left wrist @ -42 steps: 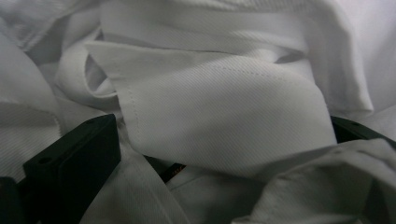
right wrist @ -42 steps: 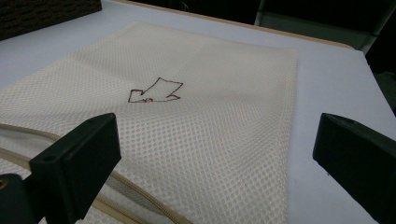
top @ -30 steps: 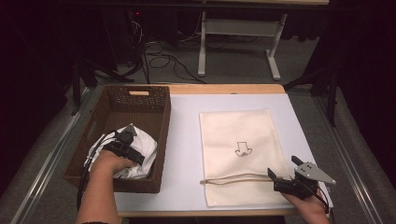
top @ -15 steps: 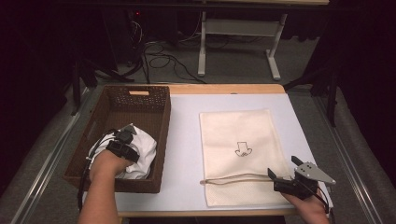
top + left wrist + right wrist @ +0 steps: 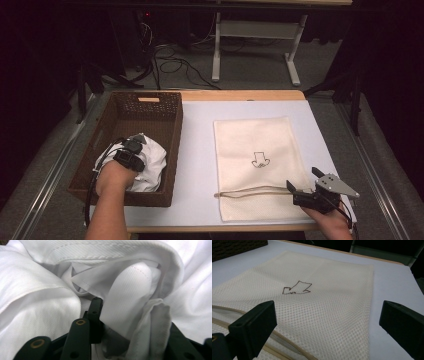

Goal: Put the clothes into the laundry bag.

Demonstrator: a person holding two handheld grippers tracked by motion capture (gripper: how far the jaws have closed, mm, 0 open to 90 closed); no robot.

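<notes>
A: Tabletop point(image 5: 200, 150), near edge first: where is your right gripper point(image 5: 301, 191)?

B: Jaws apart over the mesh bag point(image 5: 257, 165), at its opening.

A: And farther left?

B: Your left gripper point(image 5: 130, 322) has just been closing on the white garment point(image 5: 142, 162) in the basket point(image 5: 150, 107), left of the bag.

Table point(image 5: 200, 150): pale bluish-white top, wooden edge showing at far side. Brown wicker basket point(image 5: 150, 112) sits on left part, reaching near edge. Cream mesh bag point(image 5: 255, 145) lies flat on right part, well apart from basket, small dark arrow drawing near middle, zip opening toward near edge.
</notes>
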